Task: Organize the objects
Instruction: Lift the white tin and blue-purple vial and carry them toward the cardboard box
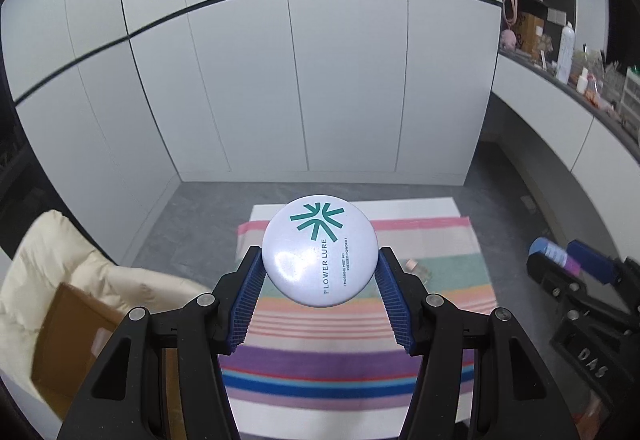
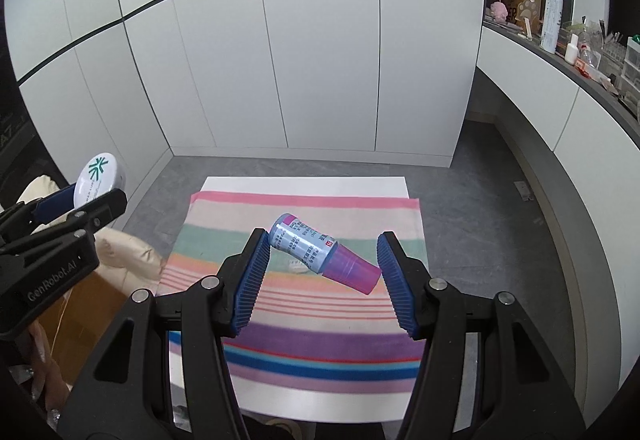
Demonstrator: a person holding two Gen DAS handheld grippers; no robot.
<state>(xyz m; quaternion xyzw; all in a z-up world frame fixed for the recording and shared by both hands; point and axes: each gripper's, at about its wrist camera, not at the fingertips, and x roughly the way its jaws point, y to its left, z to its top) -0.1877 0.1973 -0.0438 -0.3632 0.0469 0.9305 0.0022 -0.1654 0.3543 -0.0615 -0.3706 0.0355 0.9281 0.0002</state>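
My left gripper (image 1: 319, 268) is shut on a round white powder compact (image 1: 319, 250) with a teal logo, held in the air above the striped cloth (image 1: 360, 344); the compact also shows in the right wrist view (image 2: 97, 179). My right gripper (image 2: 323, 250) is shut on a light-blue bottle with a purple cap (image 2: 320, 251), held crosswise between the blue pads above the striped cloth (image 2: 304, 344). The bottle and right gripper also show at the right of the left wrist view (image 1: 554, 253). A small clear item (image 1: 416, 267) lies on the cloth.
The cloth lies on a white table (image 2: 304, 185) over a grey floor. White cabinet doors (image 2: 320, 60) stand behind. A cream cushion and a brown cardboard box (image 1: 68, 336) sit at the left. A cluttered counter (image 2: 568, 44) runs along the right.
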